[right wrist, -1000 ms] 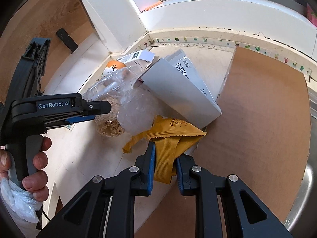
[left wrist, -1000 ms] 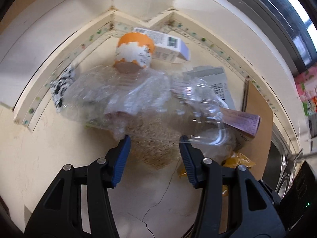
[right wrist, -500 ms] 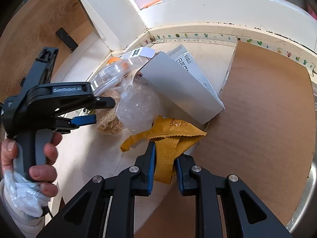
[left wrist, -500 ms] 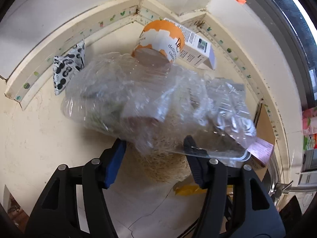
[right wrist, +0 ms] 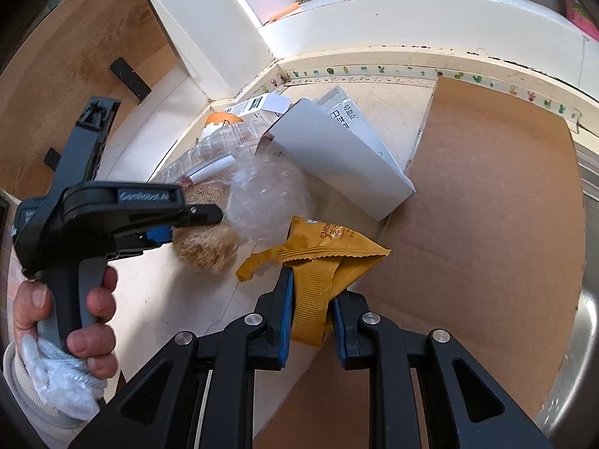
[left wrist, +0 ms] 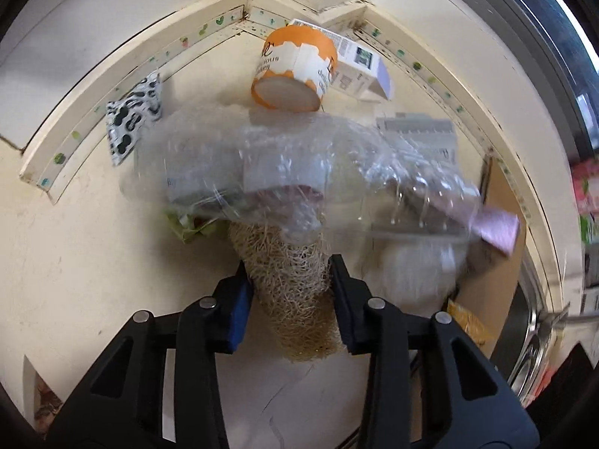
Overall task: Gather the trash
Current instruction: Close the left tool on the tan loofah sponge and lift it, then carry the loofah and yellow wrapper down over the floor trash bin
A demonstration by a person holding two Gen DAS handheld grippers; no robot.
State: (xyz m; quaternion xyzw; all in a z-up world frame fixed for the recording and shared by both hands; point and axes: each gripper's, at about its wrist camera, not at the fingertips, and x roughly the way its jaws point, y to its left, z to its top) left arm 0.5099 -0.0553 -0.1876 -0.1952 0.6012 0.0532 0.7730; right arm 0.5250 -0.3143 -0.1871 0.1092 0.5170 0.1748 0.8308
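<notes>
So we've got a trash pile sitting in the corner of the bench [left wrist: 75, 262], and we'll use the orange paper cup [left wrist: 294, 67] lying on its side as our landmark. Just in front of the cup there's a crumpled clear plastic bag [left wrist: 284, 176], and poking out from under the bag toward us is a tan fibrous loofah-looking scrubber [left wrist: 295, 284]. That scrubber looks light, springy and rough, so we'd guess it won't slip and can take a firm squeeze around its middle. The plastic is draped on top of it and touching, so it may drag along or slide off when the scrubber gets lifted.

The left tool [left wrist: 288, 292] has its jaws on either side of the scrubber, narrowed down right against its sides. We'd call it a grip, though it may not have bitten down fully.

Off to the right of the cup, past a grey-white cardboard box [right wrist: 337, 153], lies a yellow snack wrapper [right wrist: 322, 258]. It's thin, crinkly film, basically weightless and probably slick. The right tool [right wrist: 309, 314] is pinching it by a folded flap, jaws nearly closed on it. The rest of it rests partly on a brown cardboard sheet [right wrist: 486, 224].
</notes>
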